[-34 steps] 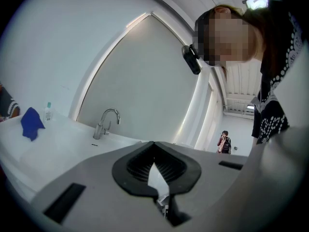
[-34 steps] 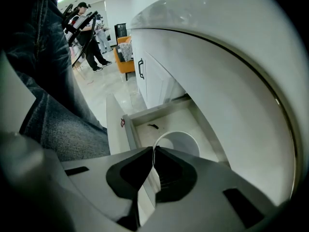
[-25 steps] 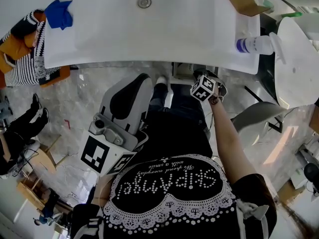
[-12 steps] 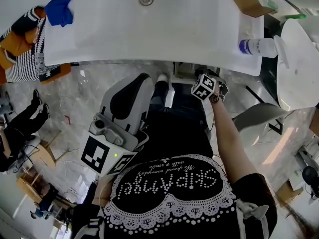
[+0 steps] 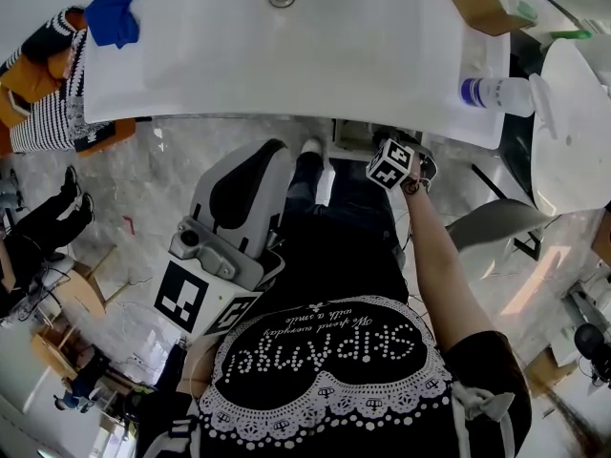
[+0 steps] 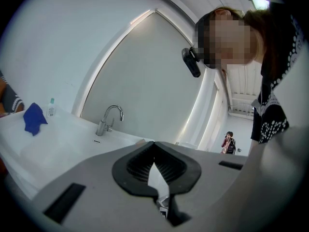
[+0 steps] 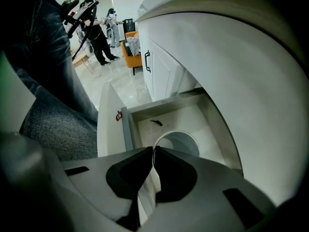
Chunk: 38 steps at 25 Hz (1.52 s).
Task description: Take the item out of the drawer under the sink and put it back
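Marbled grey-white floor (image 5: pixel 153 189) underfoot, glossy, catching ceiling glare. Orange seat (image 5: pixel 29 84) with striped cushion at left edge; low wooden furniture (image 5: pixel 81 303) further down. Pale wall (image 6: pixel 58 42) ahead, arched grey panel (image 6: pixel 154 81) rimmed by bright light strip (image 6: pixel 120 37). Ceiling lamp (image 6: pixel 260 1) glowing top right. White cabinet door, dark handle (image 7: pixel 147 61). Orange chair (image 7: pixel 133 52) beyond. People (image 7: pixel 96 33) standing far off.
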Tool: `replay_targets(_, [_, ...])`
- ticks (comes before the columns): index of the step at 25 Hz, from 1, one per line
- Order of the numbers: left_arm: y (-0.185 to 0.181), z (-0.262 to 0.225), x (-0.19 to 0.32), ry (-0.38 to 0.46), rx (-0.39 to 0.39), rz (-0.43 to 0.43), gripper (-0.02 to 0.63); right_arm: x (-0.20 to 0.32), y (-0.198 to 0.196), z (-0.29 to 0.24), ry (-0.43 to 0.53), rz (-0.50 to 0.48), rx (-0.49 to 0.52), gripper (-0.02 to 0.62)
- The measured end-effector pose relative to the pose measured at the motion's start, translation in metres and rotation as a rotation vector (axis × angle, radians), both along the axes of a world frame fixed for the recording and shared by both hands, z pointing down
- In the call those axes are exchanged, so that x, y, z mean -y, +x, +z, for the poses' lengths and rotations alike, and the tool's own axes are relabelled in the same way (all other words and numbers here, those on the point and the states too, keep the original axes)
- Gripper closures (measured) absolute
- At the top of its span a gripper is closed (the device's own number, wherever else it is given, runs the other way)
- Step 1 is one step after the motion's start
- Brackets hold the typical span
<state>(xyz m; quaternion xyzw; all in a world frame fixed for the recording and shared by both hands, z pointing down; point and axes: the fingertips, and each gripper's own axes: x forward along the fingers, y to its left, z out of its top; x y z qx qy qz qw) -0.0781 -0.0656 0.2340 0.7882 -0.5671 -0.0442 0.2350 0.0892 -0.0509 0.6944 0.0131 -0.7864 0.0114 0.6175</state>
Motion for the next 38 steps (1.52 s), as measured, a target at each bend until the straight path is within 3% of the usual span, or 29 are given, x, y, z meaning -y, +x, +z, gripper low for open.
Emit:
replay_targets(19, [-0.003, 0.001, 0.002, -0.004, -0.018, -0.016, 0.601, -0.003, -0.009, -0.004, -0.121, 0.074, 0.055, 0.563])
replay_targets(38, [-0.001, -0.006, -0.005, 0.025, -0.044, -0.001, 0.601, -0.008, -0.005, -0.020, -0.117, 0.112, 0.067, 0.563])
